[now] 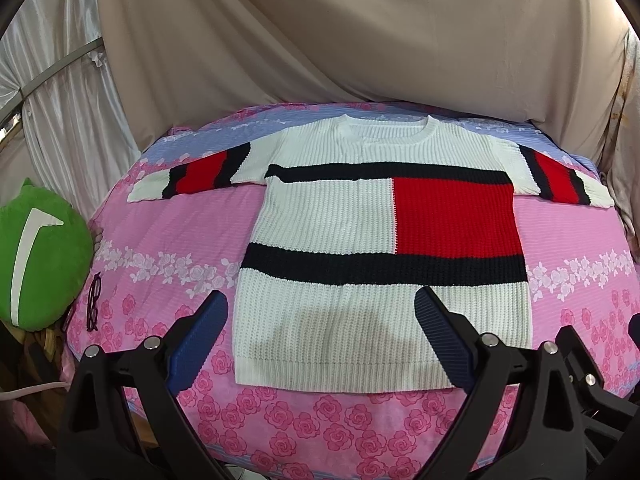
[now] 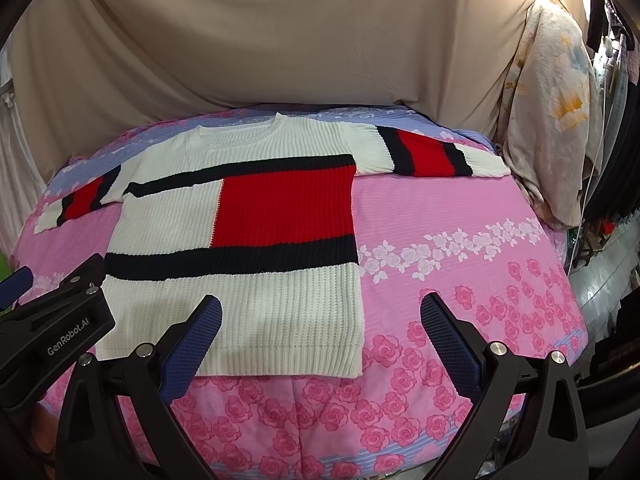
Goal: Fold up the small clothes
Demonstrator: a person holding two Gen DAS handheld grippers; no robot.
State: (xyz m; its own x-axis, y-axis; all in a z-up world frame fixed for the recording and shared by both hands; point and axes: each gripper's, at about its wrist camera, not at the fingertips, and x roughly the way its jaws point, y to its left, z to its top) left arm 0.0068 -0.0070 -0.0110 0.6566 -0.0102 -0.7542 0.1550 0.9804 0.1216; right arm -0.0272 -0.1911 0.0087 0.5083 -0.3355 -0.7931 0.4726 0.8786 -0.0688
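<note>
A small knit sweater, white with navy bands and a red block, lies flat and face up on the pink rose bedsheet, both sleeves spread out sideways. It also shows in the right wrist view. My left gripper is open and empty, hovering over the sweater's hem. My right gripper is open and empty, over the sweater's lower right corner. The left gripper's body shows at the left edge of the right wrist view.
A green plush cushion and dark-framed glasses lie at the bed's left edge. A beige cloth backdrop hangs behind the bed. A pale floral cloth hangs at the right.
</note>
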